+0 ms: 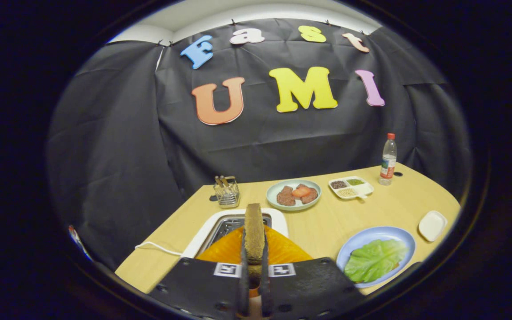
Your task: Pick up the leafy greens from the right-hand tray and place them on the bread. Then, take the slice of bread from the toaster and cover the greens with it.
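Note:
My gripper (254, 254) is shut on a brown slice of bread (254, 226), held upright and edge-on between both fingers. The slice hangs just above the slot of the white toaster (206, 234), which stands right ahead of the fingers on the wooden table (327, 222). To the right of the fingers, a green lettuce leaf (374, 260) lies on a blue plate (387, 232). A thin brown edge of bread (357, 281) shows under the leaf's near side.
Beyond the toaster stand a wire holder with knives (226, 192), a pale plate (273, 190) of meat and tomato, a divided condiment tray (351, 187) and a water bottle (388, 160). A small white dish (432, 225) sits far right. The toaster's white cable (158, 248) trails left.

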